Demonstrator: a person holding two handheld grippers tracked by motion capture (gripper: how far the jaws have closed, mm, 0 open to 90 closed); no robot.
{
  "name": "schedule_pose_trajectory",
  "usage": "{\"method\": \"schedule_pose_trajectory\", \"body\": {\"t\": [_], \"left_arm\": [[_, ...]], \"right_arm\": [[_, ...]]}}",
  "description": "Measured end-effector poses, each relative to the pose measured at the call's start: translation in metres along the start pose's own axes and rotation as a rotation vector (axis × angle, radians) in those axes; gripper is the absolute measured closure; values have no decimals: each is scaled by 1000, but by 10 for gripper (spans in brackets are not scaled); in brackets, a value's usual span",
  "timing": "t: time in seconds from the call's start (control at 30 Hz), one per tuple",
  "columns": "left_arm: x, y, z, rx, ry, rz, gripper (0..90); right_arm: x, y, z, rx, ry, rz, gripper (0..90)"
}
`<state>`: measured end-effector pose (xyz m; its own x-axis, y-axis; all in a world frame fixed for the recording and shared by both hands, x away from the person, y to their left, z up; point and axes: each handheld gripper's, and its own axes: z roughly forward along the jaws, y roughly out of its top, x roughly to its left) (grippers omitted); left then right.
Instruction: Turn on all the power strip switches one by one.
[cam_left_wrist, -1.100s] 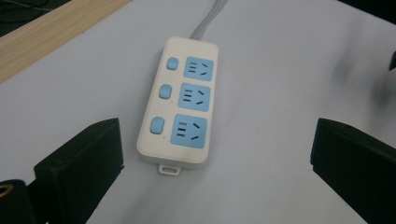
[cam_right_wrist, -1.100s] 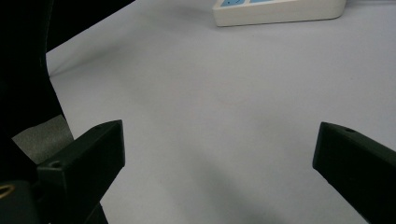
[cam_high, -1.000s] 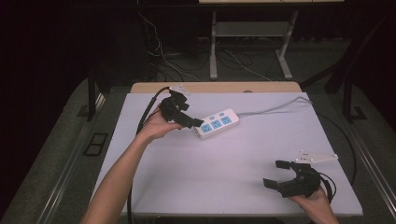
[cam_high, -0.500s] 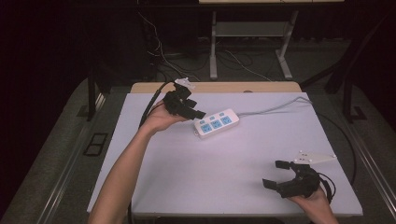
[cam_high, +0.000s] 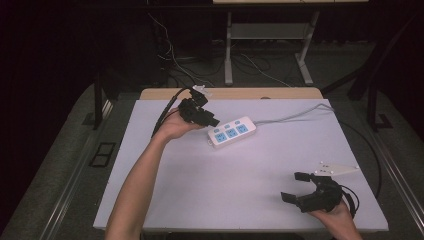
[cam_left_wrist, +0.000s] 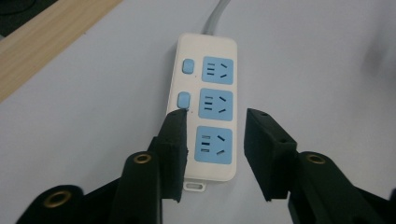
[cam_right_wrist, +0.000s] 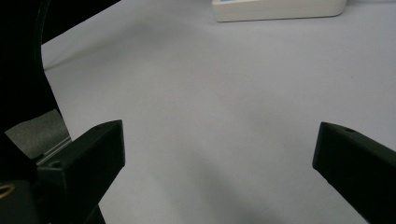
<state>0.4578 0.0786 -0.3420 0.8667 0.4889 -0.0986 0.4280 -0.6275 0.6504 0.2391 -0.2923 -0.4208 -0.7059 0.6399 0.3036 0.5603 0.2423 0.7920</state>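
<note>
Left gripper, jaws just closing to partway, nothing gripped, above white power strip; right gripper wide open, empty.

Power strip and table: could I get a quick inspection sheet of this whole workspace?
Surface: white table, bare apart from the strip.
Job's things: white power strip with three blue sockets, lying flat near the far edge.
Clutter: nothing seen.
Grippers: left gripper over the strip's near end, jaws just closing, either side of the nearest socket, grip not yet certain; right gripper resting at the near right corner, jaws wide, nothing between them.
Cables: grey cord runs from the strip to the far right.
Surroundings: dark floor, loose wires, metal stand.
</note>
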Motion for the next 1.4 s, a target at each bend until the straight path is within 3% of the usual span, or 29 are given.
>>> {"method": "schedule_pose_trajectory", "body": {"t": [0.33, 0.67, 0.9, 1.4], "left_arm": [[11, -5, 22, 35, -9, -29, 804], [21, -9, 38, 34, 19, -53, 886], [26, -14, 48, 20, 46, -69, 888], [23, -21, 63, 38, 31, -78, 888]], "right_arm": [[0, 0, 0, 7, -4, -2, 21], [1, 0, 1, 12, -3, -7, 21], [0, -1, 1, 17, -3, -9, 21], [1, -1, 3, 27, 0, -23, 22]]}}
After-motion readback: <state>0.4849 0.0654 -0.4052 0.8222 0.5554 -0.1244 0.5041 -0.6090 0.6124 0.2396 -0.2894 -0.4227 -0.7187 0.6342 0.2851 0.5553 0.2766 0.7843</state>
